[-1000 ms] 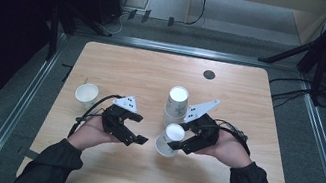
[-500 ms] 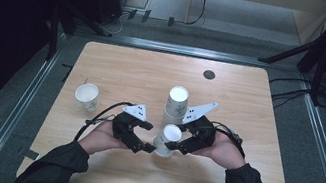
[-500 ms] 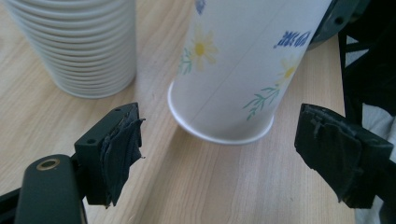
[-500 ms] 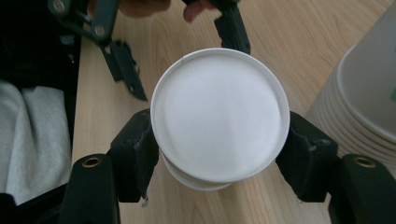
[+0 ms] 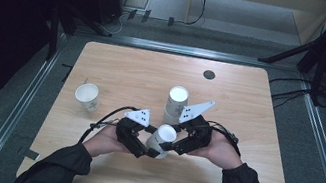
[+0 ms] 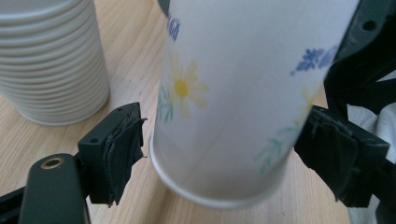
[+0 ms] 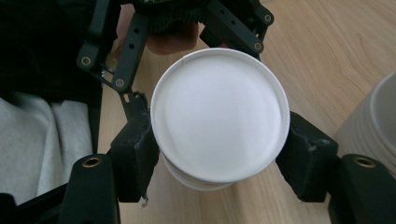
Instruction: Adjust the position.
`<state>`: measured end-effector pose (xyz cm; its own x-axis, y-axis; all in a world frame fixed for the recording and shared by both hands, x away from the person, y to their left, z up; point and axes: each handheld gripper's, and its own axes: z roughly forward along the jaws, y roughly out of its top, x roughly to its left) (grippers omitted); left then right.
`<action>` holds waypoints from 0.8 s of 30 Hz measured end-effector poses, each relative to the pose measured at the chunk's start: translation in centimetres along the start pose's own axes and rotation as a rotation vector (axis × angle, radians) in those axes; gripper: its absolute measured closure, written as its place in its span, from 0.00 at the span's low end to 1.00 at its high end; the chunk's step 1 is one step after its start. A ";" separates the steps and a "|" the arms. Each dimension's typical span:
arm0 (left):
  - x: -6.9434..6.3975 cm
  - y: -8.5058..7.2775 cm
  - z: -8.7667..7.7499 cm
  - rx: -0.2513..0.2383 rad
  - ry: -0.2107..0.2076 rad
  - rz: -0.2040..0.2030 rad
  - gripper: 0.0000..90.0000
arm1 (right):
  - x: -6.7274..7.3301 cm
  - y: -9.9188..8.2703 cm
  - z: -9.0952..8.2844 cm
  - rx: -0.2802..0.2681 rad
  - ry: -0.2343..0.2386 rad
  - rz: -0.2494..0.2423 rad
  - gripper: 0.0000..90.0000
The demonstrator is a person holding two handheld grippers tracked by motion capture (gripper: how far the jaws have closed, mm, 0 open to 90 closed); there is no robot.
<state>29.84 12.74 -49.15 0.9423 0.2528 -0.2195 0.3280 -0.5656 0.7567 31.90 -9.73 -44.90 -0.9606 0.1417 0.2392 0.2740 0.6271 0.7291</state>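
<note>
A white paper cup with a flower print is held just above the wooden table, its flat white end facing the right gripper's camera. My right gripper is shut on it, one pad pressing each side. My left gripper straddles the cup's rimmed end. Its jaws have just been closing with the cup between them. One pad meets the wall, while the other pad stands a sliver off it.
An upside-down stack of paper cups stands just behind the grippers. A single upright cup sits at the table's left. A small black disc lies near the far edge. Metal rails border the table.
The left gripper has moved right and down to the cup that the right gripper holds, and now has its jaws around it. The right gripper has stayed put.
</note>
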 end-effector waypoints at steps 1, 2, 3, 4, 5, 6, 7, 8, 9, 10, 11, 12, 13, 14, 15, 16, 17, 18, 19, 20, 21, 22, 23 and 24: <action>-0.1 0.0 0.0 -0.002 0.004 0.010 0.20 | 0.0 0.1 0.1 -0.004 0.005 0.001 0.39; -0.2 0.0 0.0 -0.007 0.002 0.014 0.24 | 0.0 0.1 0.1 -0.002 0.006 0.002 0.39; -0.2 0.0 -0.1 -0.006 -0.001 0.022 0.25 | 0.0 0.1 0.2 0.000 0.007 0.004 0.39; -0.2 0.0 -0.1 -0.006 0.001 0.027 0.26 | 0.0 0.1 0.2 0.001 0.007 0.007 0.39; -0.3 0.0 -0.1 -0.004 0.002 0.034 0.27 | 0.0 0.1 0.3 0.004 0.006 0.011 0.39; -0.3 0.0 -0.1 -0.005 0.000 0.038 0.27 | 0.0 0.1 0.3 0.005 0.010 0.011 0.39; -0.4 0.0 -0.1 -0.004 0.002 0.044 0.28 | 0.0 0.1 0.4 0.004 0.012 0.012 0.39; -0.4 0.0 -0.1 -0.006 0.003 0.053 0.29 | 0.0 0.1 0.4 0.005 0.014 0.014 0.39; -0.5 0.0 -0.2 -0.008 0.003 0.060 0.30 | 0.0 0.1 0.4 0.006 0.016 0.017 0.40; -0.5 0.0 -0.2 -0.010 0.005 0.063 0.31 | 0.0 0.1 0.4 0.005 0.018 0.017 0.40; -0.5 0.0 -0.3 -0.009 0.006 0.064 0.32 | 0.0 0.1 0.4 0.003 0.018 0.017 0.40; -0.5 0.0 -0.3 -0.010 0.006 0.064 0.33 | 0.0 0.1 0.4 0.002 0.017 0.015 0.40; -0.5 0.0 -0.4 -0.010 0.006 0.066 0.33 | 0.0 0.1 0.4 0.001 0.017 0.015 0.40; -0.5 0.1 -0.4 -0.009 0.007 0.067 0.34 | -0.1 0.1 0.4 -0.001 0.018 0.017 0.40; -0.4 0.1 -0.4 -0.010 0.003 0.065 0.35 | -0.1 0.1 0.3 -0.001 0.019 0.021 0.40; -0.4 0.1 -0.4 -0.009 0.003 0.065 0.35 | -0.1 0.1 0.3 -0.003 0.021 0.024 0.40; -0.4 0.1 -0.4 -0.008 0.004 0.065 0.36 | -0.1 0.1 0.3 -0.003 0.022 0.026 0.40; -0.4 0.1 -0.4 -0.005 0.004 0.066 0.36 | -0.1 0.1 0.3 -0.003 0.021 0.026 0.40; -0.4 0.1 -0.4 -0.004 0.004 0.067 0.36 | -0.1 0.1 0.3 -0.002 0.020 0.026 0.40; -0.4 0.1 -0.4 -0.002 0.003 0.066 0.37 | -0.1 0.1 0.4 0.000 0.019 0.025 0.40; -0.4 0.1 -0.4 -0.002 0.001 0.066 0.37 | -0.1 0.1 0.4 0.001 0.019 0.026 0.40; -0.4 0.1 -0.4 0.001 0.001 0.066 0.37 | -0.1 0.1 0.4 0.003 0.019 0.028 0.40; -0.4 0.1 -0.4 0.003 0.001 0.065 0.37 | -0.1 0.1 0.4 0.004 0.020 0.029 0.40; -0.4 0.1 -0.4 0.003 -0.001 0.063 0.37 | -0.1 0.0 0.4 0.005 0.022 0.029 0.40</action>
<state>29.50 12.91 -48.73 0.9612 0.2156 -0.1719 0.2679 -0.5828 0.7672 31.99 -9.38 -45.17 -0.9510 0.1428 0.2741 0.3013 0.6267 0.7187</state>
